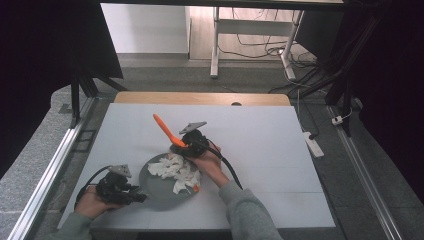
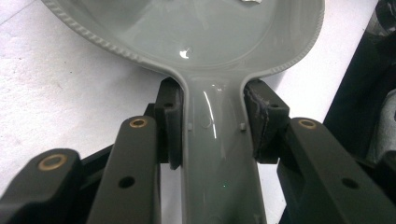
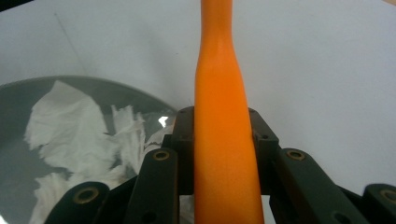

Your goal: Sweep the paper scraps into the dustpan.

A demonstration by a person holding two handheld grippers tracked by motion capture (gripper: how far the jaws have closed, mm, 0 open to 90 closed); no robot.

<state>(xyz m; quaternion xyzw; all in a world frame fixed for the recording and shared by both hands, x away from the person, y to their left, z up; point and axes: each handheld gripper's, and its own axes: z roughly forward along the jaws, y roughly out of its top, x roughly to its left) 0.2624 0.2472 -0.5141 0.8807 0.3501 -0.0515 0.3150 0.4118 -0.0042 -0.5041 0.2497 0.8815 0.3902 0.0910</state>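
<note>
A grey dish (image 1: 161, 196) with a flat handle (image 2: 217, 158) lies on the white table. My left gripper (image 1: 134, 198) is shut on that handle, one pad on each side (image 2: 212, 122). Torn white paper scraps (image 1: 176, 171) are heaped in the dish, toward its far right side. My right gripper (image 1: 189, 144) is shut on an orange utensil (image 1: 165, 128) whose handle slants up and away to the far left. The utensil's lower end (image 1: 196, 188) pokes out beside the scraps. In the right gripper view the orange handle (image 3: 224, 140) runs between the pads, with the paper scraps (image 3: 70, 135) at left.
The white table top (image 1: 270, 145) spreads wide to the right and behind the dish. Metal rails (image 1: 47, 170) run along both sides of the table. A white power strip (image 1: 314, 144) lies on the floor at right.
</note>
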